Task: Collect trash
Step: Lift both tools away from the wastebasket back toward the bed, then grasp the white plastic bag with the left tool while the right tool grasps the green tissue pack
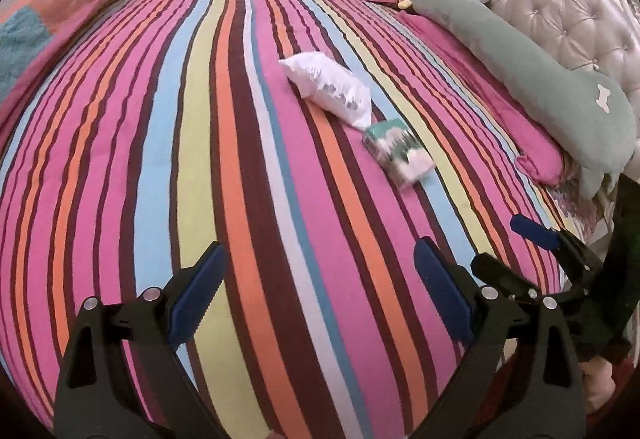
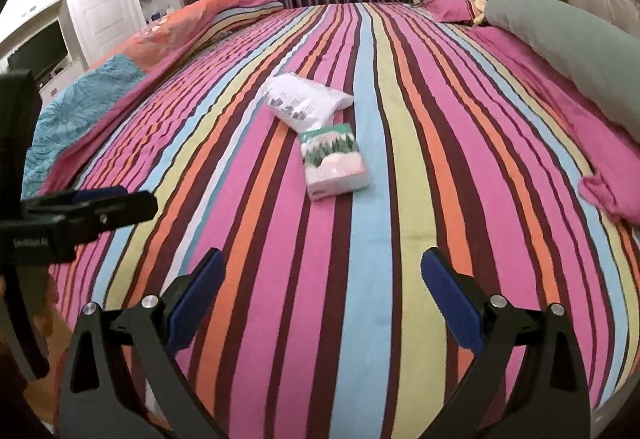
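Two pieces of trash are found on the striped bed cover (image 2: pixel 400 239), touching end to end: a crumpled white plastic wrapper (image 2: pixel 306 105) at the far end and a small green-and-white tissue pack (image 2: pixel 334 163) nearer the camera. Nothing is gripped.

The right claw (image 2: pixel 322 303) is held above the cover with its jaws spread wide and empty. The pack is seen almost dead ahead of it, slightly left of centre, with its long axis running roughly along the line of approach. The wrapper lies just beyond, on much the same line.

The left claw (image 1: pixel 320 299) is likewise spread and empty. From its view the pack (image 1: pixel 398 153) and the wrapper (image 1: pixel 328 89) are set ahead and to the right, their shared long axis running diagonally across the approach.

The right claw is judged better aligned and apparently nearer. A straight advance is judged sufficient, the jaws to be closed across the pack's short sides. The pack is judged soft and liable to slide on the cloth.
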Motion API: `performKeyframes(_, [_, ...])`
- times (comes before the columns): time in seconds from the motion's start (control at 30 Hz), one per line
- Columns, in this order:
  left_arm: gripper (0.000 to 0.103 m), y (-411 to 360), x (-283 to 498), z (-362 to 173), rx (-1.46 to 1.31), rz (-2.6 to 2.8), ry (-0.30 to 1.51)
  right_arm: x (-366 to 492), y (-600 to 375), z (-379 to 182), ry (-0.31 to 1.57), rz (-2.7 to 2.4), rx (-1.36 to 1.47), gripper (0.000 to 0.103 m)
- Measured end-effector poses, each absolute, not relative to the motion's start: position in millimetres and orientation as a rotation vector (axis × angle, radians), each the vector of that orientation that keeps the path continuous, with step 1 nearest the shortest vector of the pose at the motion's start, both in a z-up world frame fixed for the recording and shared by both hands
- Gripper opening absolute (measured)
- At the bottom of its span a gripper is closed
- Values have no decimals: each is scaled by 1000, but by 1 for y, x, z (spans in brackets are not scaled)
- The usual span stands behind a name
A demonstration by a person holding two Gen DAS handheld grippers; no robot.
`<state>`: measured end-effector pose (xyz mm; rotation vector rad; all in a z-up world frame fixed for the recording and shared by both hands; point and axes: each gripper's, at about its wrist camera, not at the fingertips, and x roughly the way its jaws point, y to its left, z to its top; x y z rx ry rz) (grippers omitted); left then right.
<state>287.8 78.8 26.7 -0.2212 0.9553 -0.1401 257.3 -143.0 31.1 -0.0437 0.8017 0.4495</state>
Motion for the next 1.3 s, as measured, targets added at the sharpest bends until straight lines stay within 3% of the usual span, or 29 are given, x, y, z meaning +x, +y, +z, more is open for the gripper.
performKeyframes(0.47, [92,82,387,26,-285,-152,1005,304,-128,24,821,470,-64,94])
performKeyframes(1.3, [92,60,500,-1,-392,-143,1098,346,-111,11,830,506,-110,94])
